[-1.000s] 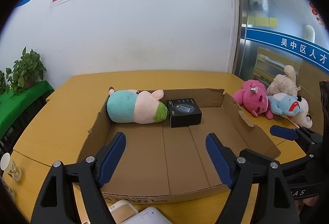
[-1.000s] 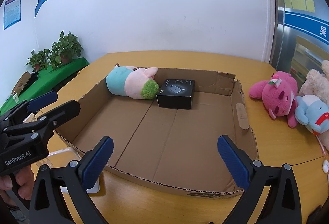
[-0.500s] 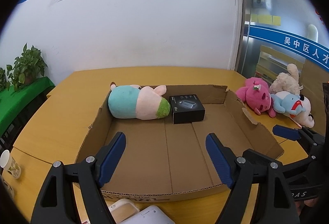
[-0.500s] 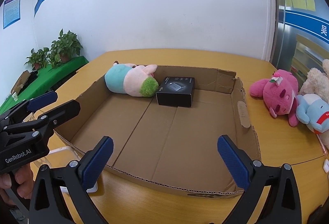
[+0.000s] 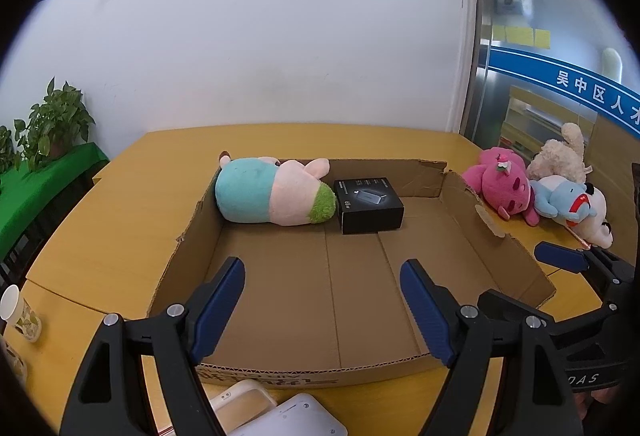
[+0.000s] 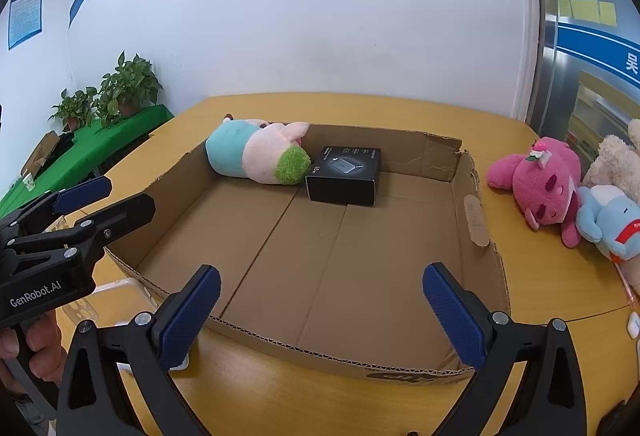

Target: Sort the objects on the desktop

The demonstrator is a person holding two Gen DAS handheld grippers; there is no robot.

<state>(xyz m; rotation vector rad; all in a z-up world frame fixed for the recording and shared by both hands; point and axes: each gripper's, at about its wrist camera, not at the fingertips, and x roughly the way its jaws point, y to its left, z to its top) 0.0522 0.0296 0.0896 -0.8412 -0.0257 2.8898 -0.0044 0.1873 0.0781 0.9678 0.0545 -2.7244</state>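
On the yellow tabletop, a cardboard tray holds a pastel plush and black box along its far wall, while left gripper and right gripper hover at its near edge, both spread wide, empty.

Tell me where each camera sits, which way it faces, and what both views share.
Left wrist: on the left claw, near the cardboard box, looking across it to the wall; own open blue pads and the right claw at the right edge show.
Right wrist: on the right claw, facing likewise; own open pads, the left claw and a hand show.
Shared: box, green-and-pink plush, black box, pink plush.
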